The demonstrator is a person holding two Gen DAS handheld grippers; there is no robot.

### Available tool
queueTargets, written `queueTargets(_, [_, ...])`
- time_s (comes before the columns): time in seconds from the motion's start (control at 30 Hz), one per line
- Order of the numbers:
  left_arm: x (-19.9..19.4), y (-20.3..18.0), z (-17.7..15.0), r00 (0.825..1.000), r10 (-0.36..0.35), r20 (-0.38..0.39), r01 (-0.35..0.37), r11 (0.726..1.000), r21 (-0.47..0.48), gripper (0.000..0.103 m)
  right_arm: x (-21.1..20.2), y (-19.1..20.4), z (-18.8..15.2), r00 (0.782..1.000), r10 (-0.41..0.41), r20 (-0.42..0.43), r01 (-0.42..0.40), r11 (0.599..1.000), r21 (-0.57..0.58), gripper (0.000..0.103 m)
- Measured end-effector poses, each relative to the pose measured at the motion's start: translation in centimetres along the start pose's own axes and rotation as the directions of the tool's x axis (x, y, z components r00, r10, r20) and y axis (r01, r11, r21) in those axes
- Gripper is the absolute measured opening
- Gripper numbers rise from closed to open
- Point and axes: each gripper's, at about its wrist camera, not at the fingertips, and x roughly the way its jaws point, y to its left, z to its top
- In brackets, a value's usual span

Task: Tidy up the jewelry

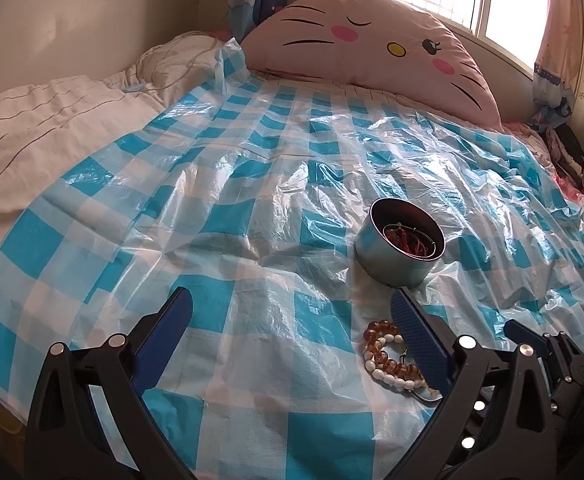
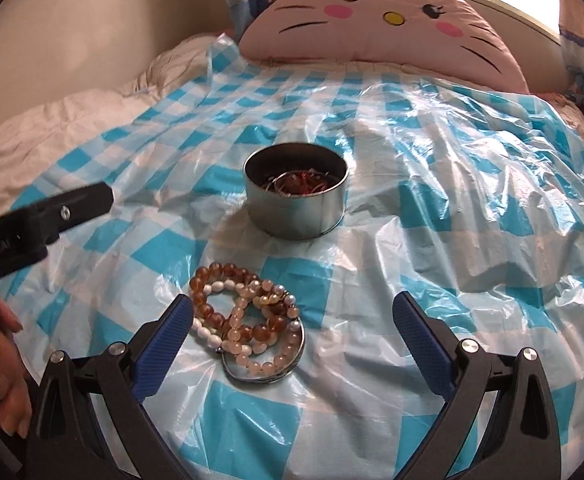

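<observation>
We start with the bed (image 2: 31,152), covered by a crinkled blue-checked sheet (image 2: 432,208), with a pink cat pillow (image 2: 372,20) at twelve o'clock. Toward the middle stands the tin (image 2: 296,208), round, metal and lidless, already holding some red and silver pieces. Just beside it, at six o'clock from it in the right view, lies the bracelet pile (image 2: 247,316): amber beads, pale pink beads, small white oval beads and a metal bangle, all looped over one another. Our right tool (image 2: 292,344) is spread wide and empty, the pile just ahead of its left finger and touching it. Our left tool (image 1: 292,344) is likewise spread wide and holding nothing, the pile at its three o'clock, partly hidden behind its right finger. We judge the step in hand to be lifting one bracelet into the tin. To do it well, we should shift the right tool toward nine o'clock so a single strand sits between the fingers, close on the outermost amber loop, and lift slowly so tangled strands fall free. The slick sheet may slide or bunch, so we should come straight down.
</observation>
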Motion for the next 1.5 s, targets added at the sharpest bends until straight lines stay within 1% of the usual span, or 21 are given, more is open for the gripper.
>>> queueTargets(0.2, [0.2, -0.1, 0.1, 1.0, 0.006, -0.009, -0.006, 1.0, 0.003, 0.095, 2.3, -0.1, 0.1, 0.998, 0.036, -0.046, -0.036, 0.999, 0.007, 0.095])
queueTargets(0.23, [0.3, -0.1, 0.1, 1.0, 0.007, -0.011, -0.007, 1.0, 0.006, 0.095, 2.6, 0.1, 0.1, 0.998, 0.041, -0.048, -0.041, 0.999, 0.003, 0.093])
queueTargets(0.27, [0.3, -0.2, 0.1, 1.0, 0.009, -0.013, -0.008, 1.0, 0.01, 0.095, 2.9, 0.2, 0.2, 0.998, 0.04, -0.054, -0.041, 0.999, -0.002, 0.086])
queueTargets(0.3, [0.3, -0.2, 0.1, 1.0, 0.01, -0.014, -0.009, 1.0, 0.013, 0.095, 3.4, 0.4, 0.2, 0.997, 0.046, -0.067, -0.046, 0.999, -0.006, 0.073])
queueTargets(0.33, [0.3, -0.2, 0.0, 1.0, 0.01, -0.015, -0.01, 1.0, 0.014, 0.095, 3.8, 0.5, 0.2, 0.995, 0.051, -0.083, -0.051, 0.999, -0.009, 0.067])
queueTargets(0.4, [0.3, -0.3, 0.1, 1.0, 0.01, -0.017, -0.009, 1.0, 0.013, 0.095, 4.2, 0.5, 0.1, 0.992, 0.067, -0.104, -0.068, 0.998, -0.004, 0.037])
queueTargets(0.43, [0.4, -0.3, 0.1, 1.0, 0.009, -0.019, -0.009, 1.0, 0.012, 0.095, 4.1, 0.3, 0.1, 0.992, 0.077, -0.103, -0.077, 0.997, 0.005, 0.034])
queueTargets(0.57, [0.7, -0.3, 0.1, 1.0, 0.012, -0.029, -0.011, 1.0, 0.01, 0.095, 3.5, -1.1, 0.2, 0.989, 0.136, -0.061, -0.131, 0.988, 0.085, 0.015])
queueTargets(0.67, [0.7, -0.4, 0.1, 0.999, 0.02, -0.028, -0.019, 1.0, 0.016, 0.095, 3.1, -2.1, 0.3, 0.986, 0.163, -0.037, -0.157, 0.978, 0.135, 0.011])
queueTargets(0.77, [0.6, -0.5, 0.0, 0.999, 0.027, -0.027, -0.026, 0.999, 0.019, 0.095, 3.0, -2.1, 0.5, 0.987, 0.155, -0.035, -0.149, 0.979, 0.141, 0.011])
queueTargets(0.83, [0.5, -0.5, 0.0, 0.999, 0.028, -0.024, -0.027, 0.999, 0.018, 0.095, 3.3, -2.3, 0.4, 0.99, 0.133, -0.052, -0.123, 0.98, 0.156, 0.042])
queueTargets(0.87, [0.5, -0.5, 0.0, 0.999, 0.028, -0.022, -0.027, 0.999, 0.016, 0.095, 3.5, -2.5, 0.4, 0.99, 0.13, -0.06, -0.118, 0.979, 0.166, 0.06])
queueTargets(0.9, [0.5, -0.5, 0.0, 0.999, 0.027, -0.021, -0.027, 1.0, 0.015, 0.095, 3.7, -2.8, 0.4, 0.988, 0.138, -0.062, -0.126, 0.977, 0.174, 0.06])
queueTargets(0.93, [0.5, -0.5, 0.0, 0.999, 0.025, -0.022, -0.025, 1.0, 0.014, 0.095, 3.8, -2.8, 0.4, 0.987, 0.145, -0.067, -0.131, 0.975, 0.178, 0.057])
queueTargets(0.97, [0.5, -0.5, 0.0, 0.999, 0.024, -0.025, -0.024, 1.0, 0.015, 0.095, 4.0, -2.8, 0.4, 0.985, 0.156, -0.074, -0.141, 0.974, 0.178, 0.041])
queueTargets(1.0, [0.5, -0.5, 0.0, 0.999, 0.025, -0.025, -0.025, 1.0, 0.017, 0.095, 4.1, -2.7, 0.4, 0.983, 0.165, -0.081, -0.149, 0.973, 0.174, 0.02])
queueTargets(1.07, [0.4, -0.6, 0.0, 0.999, 0.024, -0.025, -0.024, 1.0, 0.019, 0.095, 4.0, -2.2, 0.4, 0.983, 0.166, -0.074, -0.153, 0.977, 0.15, 0.016])
queueTargets(1.13, [0.4, -0.5, 0.0, 0.999, 0.024, -0.025, -0.024, 1.0, 0.017, 0.095, 3.4, -1.7, 0.4, 0.985, 0.164, -0.05, -0.157, 0.979, 0.128, 0.008])
queueTargets(1.23, [0.4, -0.6, 0.0, 0.999, 0.025, -0.026, -0.025, 1.0, 0.015, 0.095, 2.5, -1.9, 0.5, 0.985, 0.173, -0.004, -0.171, 0.976, 0.131, 0.008])
queueTargets(1.5, [0.4, -0.4, 0.1, 0.999, 0.022, -0.026, -0.022, 1.0, 0.015, 0.095, -0.3, -3.8, 0.7, 0.962, 0.228, 0.152, -0.256, 0.946, 0.197, 0.008])
